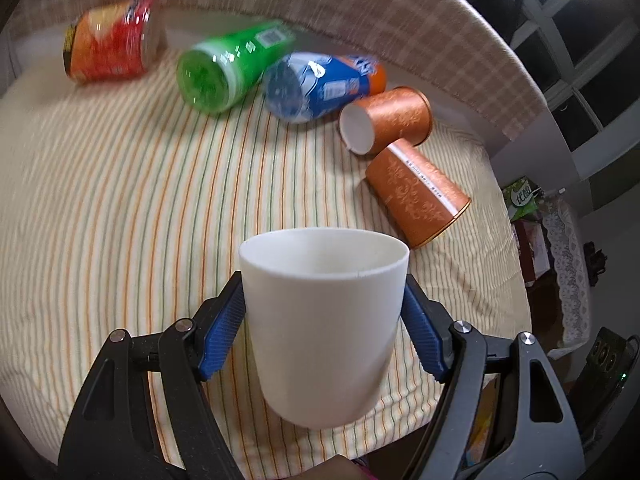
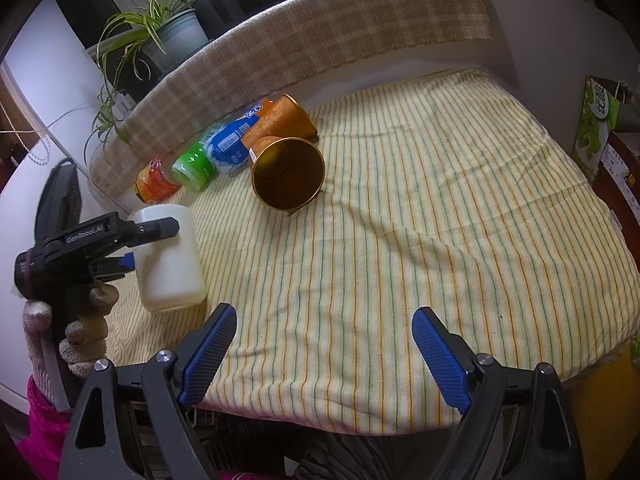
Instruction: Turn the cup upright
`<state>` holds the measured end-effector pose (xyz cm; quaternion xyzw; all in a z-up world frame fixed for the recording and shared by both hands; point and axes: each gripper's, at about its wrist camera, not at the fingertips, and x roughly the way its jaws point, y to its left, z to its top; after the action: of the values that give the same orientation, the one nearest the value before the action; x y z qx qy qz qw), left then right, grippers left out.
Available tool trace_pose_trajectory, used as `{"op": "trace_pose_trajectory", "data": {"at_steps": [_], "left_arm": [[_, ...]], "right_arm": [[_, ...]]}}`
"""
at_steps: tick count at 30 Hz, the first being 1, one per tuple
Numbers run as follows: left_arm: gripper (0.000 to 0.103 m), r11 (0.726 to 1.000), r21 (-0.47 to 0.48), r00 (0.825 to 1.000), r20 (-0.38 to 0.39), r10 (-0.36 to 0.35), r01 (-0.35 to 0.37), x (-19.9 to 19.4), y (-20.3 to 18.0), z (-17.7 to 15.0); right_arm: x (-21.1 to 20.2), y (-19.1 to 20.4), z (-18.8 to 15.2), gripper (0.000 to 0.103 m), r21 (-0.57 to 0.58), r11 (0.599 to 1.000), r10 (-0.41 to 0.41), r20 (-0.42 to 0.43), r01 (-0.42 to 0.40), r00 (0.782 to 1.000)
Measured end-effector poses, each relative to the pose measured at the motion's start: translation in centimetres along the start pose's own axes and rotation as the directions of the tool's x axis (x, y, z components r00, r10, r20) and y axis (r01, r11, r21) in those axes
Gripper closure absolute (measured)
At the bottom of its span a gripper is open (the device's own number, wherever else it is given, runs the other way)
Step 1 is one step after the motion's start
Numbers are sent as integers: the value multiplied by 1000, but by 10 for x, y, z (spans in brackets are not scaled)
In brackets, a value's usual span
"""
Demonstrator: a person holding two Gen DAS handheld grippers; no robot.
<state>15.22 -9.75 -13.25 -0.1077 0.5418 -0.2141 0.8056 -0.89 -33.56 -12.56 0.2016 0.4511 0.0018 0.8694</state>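
My left gripper (image 1: 324, 312) is shut on a plain white cup (image 1: 322, 320), blue pads on both its sides, mouth up in the left wrist view. In the right wrist view the same white cup (image 2: 170, 264) shows at the left with the left gripper (image 2: 132, 240) on it, its wider end down near the striped cloth (image 2: 400, 240). My right gripper (image 2: 324, 348) is open and empty over the cloth's near edge.
Two orange patterned paper cups (image 1: 416, 196) (image 1: 390, 120) lie on their sides; the nearer one (image 2: 288, 172) faces the right wrist camera. Blue (image 1: 316, 84), green (image 1: 228, 68) and red-orange (image 1: 108, 44) bottles lie by the checked backrest (image 2: 320, 40). A potted plant (image 2: 168, 32) stands behind.
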Motion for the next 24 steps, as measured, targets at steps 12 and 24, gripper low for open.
{"op": "trace_pose_trajectory", "data": {"at_steps": [12, 24], "left_arm": [[27, 994, 68, 992, 107, 73, -81, -11, -14, -1], [27, 972, 143, 962, 225, 153, -188, -13, -19, 4]], "right_arm": [[-1, 4, -1, 12, 1, 1000, 7, 7, -7, 1000], [1, 7, -1, 12, -4, 1000, 7, 6, -7, 1000]]}}
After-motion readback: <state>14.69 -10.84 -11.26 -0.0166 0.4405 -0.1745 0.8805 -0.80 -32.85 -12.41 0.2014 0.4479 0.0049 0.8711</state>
